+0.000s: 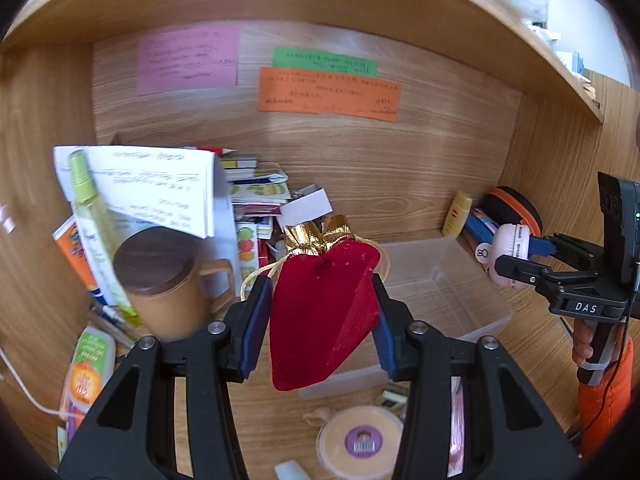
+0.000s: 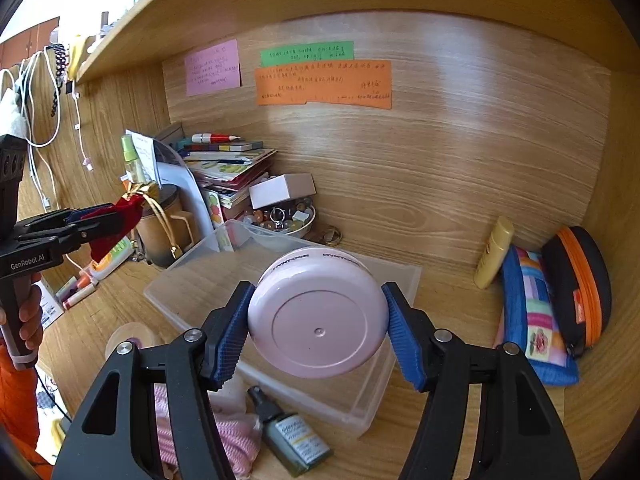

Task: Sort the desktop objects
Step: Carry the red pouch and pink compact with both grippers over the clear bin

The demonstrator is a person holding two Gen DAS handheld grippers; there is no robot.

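Observation:
My left gripper (image 1: 322, 316) is shut on a red velvet pouch (image 1: 324, 312) with a gold top, held above the wooden desk. It also shows in the right wrist view (image 2: 116, 220) at the left. My right gripper (image 2: 318, 320) is shut on a round pink jar (image 2: 318, 312), held above a clear plastic box (image 2: 188, 292). In the left wrist view the jar (image 1: 506, 256) hangs at the right, beyond the clear box (image 1: 472, 304).
A lidded brown mug (image 1: 168, 280), spray bottle (image 1: 96, 232) and stack of books and papers (image 1: 248, 200) stand at left. A yellow tube (image 2: 494, 252), patterned pouch (image 2: 532, 312) and black-orange case (image 2: 580, 292) lie at right. A round tin (image 1: 360, 440) and small dropper bottle (image 2: 292, 432) lie in front.

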